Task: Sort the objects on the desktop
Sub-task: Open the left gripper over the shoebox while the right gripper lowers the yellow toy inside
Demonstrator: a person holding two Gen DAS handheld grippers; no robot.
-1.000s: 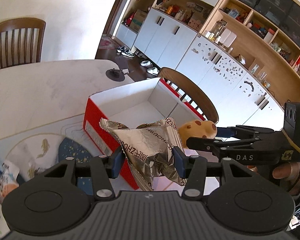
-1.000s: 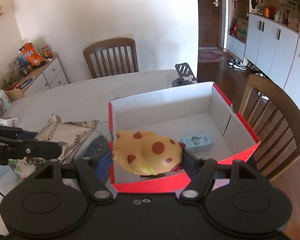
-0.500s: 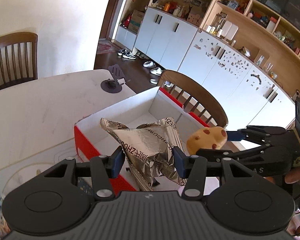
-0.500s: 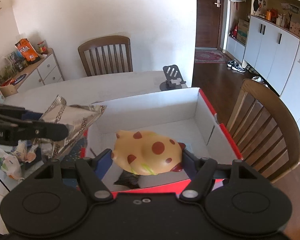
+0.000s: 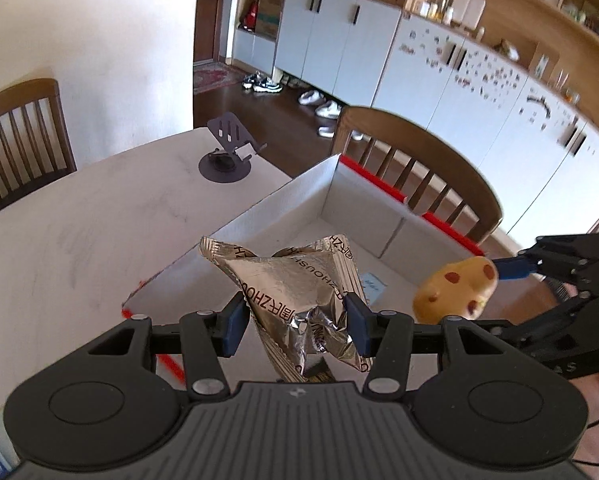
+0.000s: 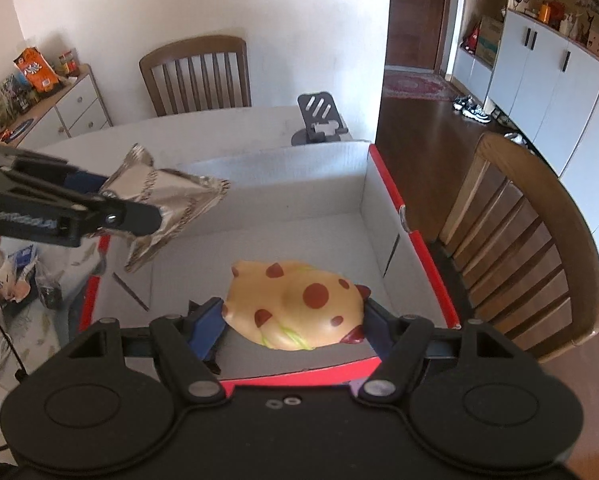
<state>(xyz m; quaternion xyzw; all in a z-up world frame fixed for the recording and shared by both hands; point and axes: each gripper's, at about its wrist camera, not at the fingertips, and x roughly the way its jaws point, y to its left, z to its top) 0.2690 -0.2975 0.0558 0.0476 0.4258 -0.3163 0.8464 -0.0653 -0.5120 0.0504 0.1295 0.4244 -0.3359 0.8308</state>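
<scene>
My left gripper (image 5: 295, 322) is shut on a crinkled silver foil snack bag (image 5: 295, 280) and holds it above the left end of a red box with a white inside (image 5: 355, 196). In the right wrist view the same foil bag (image 6: 167, 196) hangs over the red box's (image 6: 391, 188) left wall, gripped by the left gripper (image 6: 111, 200). My right gripper (image 6: 295, 318) is shut on a yellow squishy toy with red spots (image 6: 299, 304), held over the box's near end. The yellow toy (image 5: 455, 290) and right gripper (image 5: 495, 280) appear at the right of the left wrist view. A small light-blue packet (image 5: 373, 284) lies on the box floor.
A grey phone stand (image 6: 319, 120) stands on the white table (image 5: 79, 220) beyond the box. Wooden chairs (image 6: 531, 240) flank the table at the right and the far side. Snack wrappers (image 6: 15, 276) lie on a patterned mat at the left.
Both grippers have moved with their loads over the box: the foil bag came from beside the left wall to above it, and the spotted toy shifted further over the box interior.
</scene>
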